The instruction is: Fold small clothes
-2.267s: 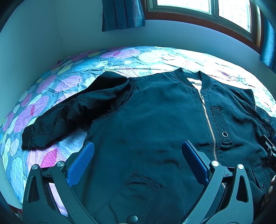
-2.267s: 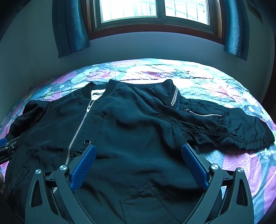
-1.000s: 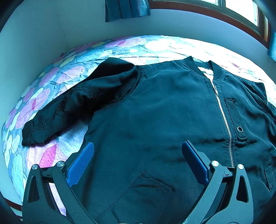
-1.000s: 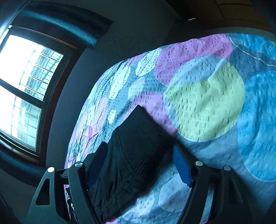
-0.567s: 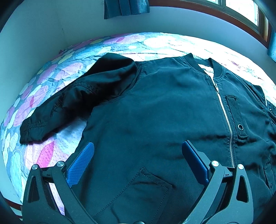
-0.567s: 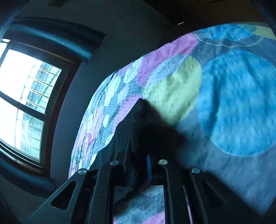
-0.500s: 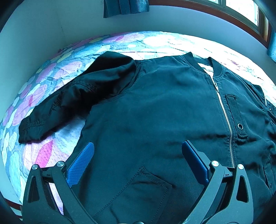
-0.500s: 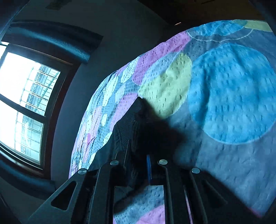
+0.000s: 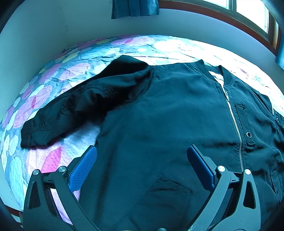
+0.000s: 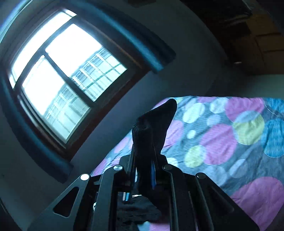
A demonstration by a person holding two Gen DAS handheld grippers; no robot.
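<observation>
The black jacket (image 9: pixel 168 124) lies front-up on the bed (image 9: pixel 53 85), zipped, its collar toward the far side under the window (image 9: pixel 248 10) and its hem at the near edge of the left wrist view. One sleeve (image 9: pixel 76 108) runs out to the left across the spotted bedspread, the cuff (image 9: pixel 33 133) lying flat near the bed's left edge, with a strip of bare bedspread between it and the jacket body. The zipper (image 9: pixel 234 120) runs down the right part of the view, and a chest pocket sits just right of it. The left claw (image 9: pixel 142 158) hangs spread wide over the lower front panel, above a slanted pocket, touching no cloth that can be seen. The right claw (image 10: pixel 144 163) is pressed together, pinching the other cuff (image 10: pixel 154 124), which stands up from between the fingers, lifted clear of the bedspread. To the right of that cuff the bedspread (image 10: pixel 230 138) lies open; a second window (image 10: pixel 62 71) and the wall stand to the left.
</observation>
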